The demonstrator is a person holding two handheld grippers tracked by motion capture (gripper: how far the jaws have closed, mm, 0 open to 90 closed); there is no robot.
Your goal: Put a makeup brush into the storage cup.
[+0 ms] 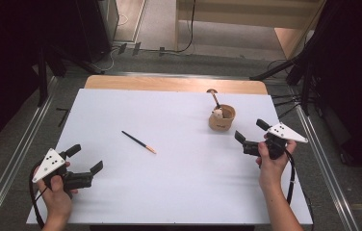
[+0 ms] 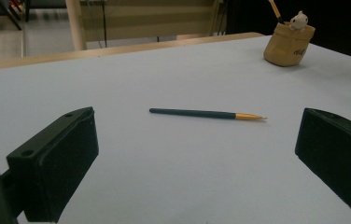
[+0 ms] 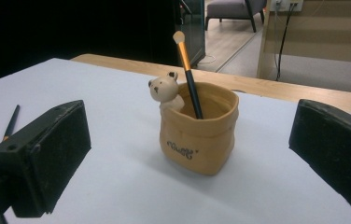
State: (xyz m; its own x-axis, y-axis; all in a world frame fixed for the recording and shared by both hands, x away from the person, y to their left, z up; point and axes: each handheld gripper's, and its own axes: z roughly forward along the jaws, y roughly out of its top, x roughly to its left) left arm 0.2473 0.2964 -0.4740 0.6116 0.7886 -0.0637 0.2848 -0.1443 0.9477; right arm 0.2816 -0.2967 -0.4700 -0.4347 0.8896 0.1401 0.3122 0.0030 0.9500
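white table (image 1: 179,183), grey floor (image 1: 160,19) beyond

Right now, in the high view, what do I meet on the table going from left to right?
Left gripper → pen → pot → right gripper.
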